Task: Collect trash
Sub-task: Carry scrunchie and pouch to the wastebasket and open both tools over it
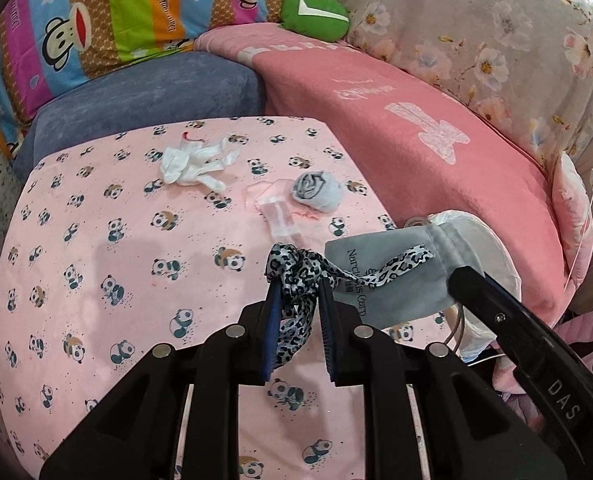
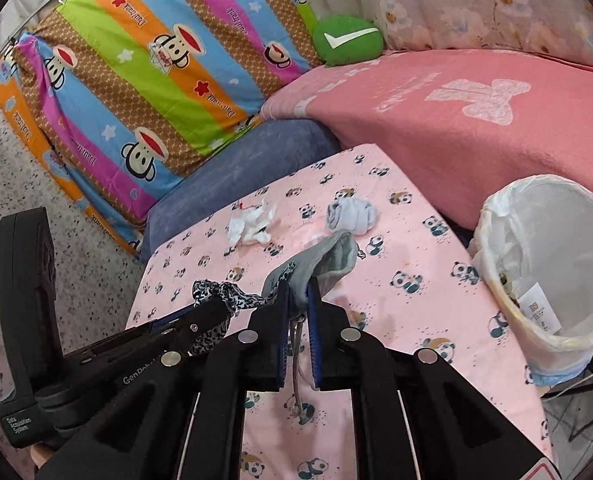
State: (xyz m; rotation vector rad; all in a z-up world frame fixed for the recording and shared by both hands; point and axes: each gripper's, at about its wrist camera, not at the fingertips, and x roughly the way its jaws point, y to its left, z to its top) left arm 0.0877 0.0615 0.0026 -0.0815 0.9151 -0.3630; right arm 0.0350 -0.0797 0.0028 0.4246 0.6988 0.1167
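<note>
My left gripper (image 1: 298,280) is shut on a leopard-print ribbon (image 1: 296,276), which runs right across a grey drawstring pouch (image 1: 396,280). My right gripper (image 2: 296,284) is shut on that grey pouch (image 2: 328,256), held above the pink panda-print table (image 2: 396,320); the ribbon (image 2: 224,296) shows at its left. On the table lie a crumpled white tissue (image 1: 194,164) (image 2: 252,228), a grey balled sock (image 1: 316,192) (image 2: 352,212) and a clear plastic wrapper (image 1: 276,212). A white-lined trash bin (image 2: 552,264) stands at the table's right edge.
A blue cushion (image 1: 144,100), a striped monkey-print pillow (image 2: 144,80), a pink blanket (image 1: 416,128), a green plush (image 1: 314,10) and floral bedding (image 1: 496,32) lie behind the table. Speckled floor (image 2: 16,168) lies at left.
</note>
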